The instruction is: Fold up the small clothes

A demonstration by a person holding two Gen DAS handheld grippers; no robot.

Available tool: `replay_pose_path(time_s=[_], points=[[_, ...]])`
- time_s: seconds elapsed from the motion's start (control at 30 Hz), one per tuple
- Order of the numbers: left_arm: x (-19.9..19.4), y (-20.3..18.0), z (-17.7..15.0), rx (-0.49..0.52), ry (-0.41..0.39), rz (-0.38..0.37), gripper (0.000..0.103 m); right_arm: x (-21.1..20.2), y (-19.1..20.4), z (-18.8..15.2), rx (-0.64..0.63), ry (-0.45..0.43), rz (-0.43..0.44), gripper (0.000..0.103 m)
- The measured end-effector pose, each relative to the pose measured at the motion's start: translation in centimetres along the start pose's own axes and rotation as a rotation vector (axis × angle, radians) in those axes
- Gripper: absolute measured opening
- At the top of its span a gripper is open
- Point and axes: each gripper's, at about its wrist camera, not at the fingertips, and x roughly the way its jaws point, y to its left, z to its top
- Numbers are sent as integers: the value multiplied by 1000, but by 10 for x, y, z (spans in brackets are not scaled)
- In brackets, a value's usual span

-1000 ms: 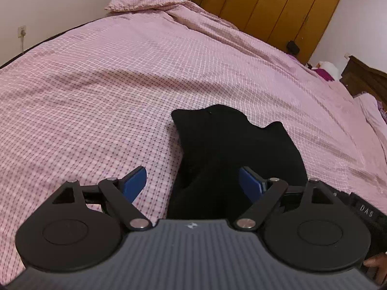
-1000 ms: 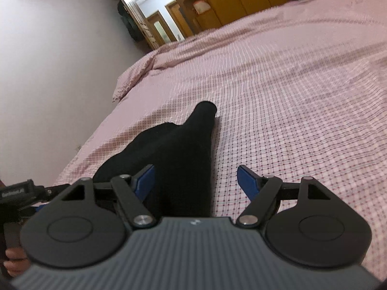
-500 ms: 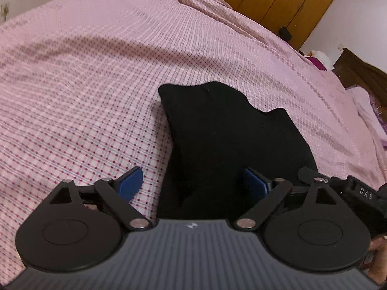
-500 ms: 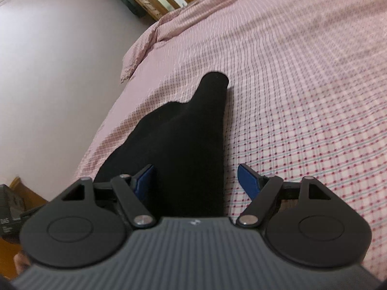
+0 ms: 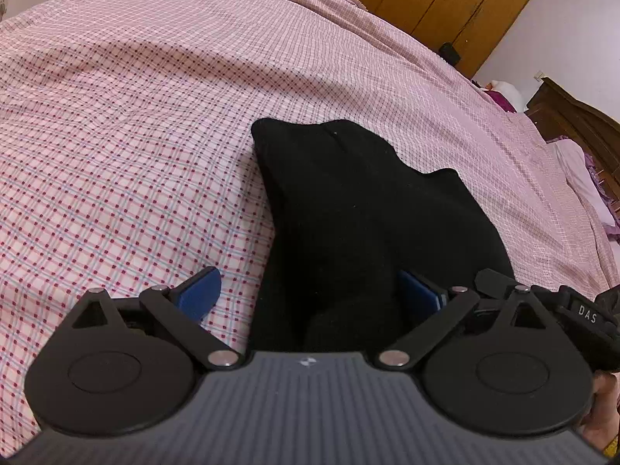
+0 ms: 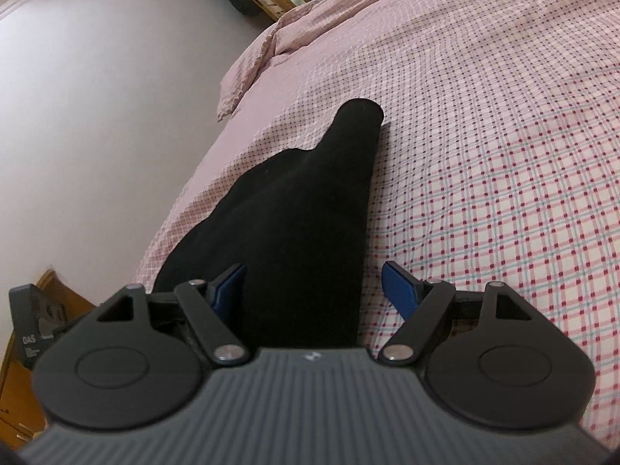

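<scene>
A small black garment lies flat on the pink checked bedspread. My left gripper hangs low over its near end. Its jaws are opening: one blue pad is over the sheet and the other is over the cloth, and neither presses on it. In the right wrist view the same garment runs away from me to a narrow rounded tip. My right gripper is open and straddles the garment's near end without gripping it. The cloth under both gripper bodies is hidden.
The bedspread stretches far on all sides. A wooden wardrobe stands behind the bed, and dark wooden furniture stands at the right. A pale wall runs along the bed's left edge. A hand shows at the lower right.
Both grippers have sunk towards the garment and tilted further down, so it fills more of each view. The left jaws stand wider than before. The garment itself has not moved.
</scene>
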Motion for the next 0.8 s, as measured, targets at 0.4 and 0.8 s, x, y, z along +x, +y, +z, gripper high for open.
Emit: replay_pose_path(time_s=[0.4,0.8], points=[[0,0,-1,2,-5,-5,100,12,2,7,14,19,25,82],[1,3,-2,5,-21,-63,100,35,10,13,3,29,63,80]])
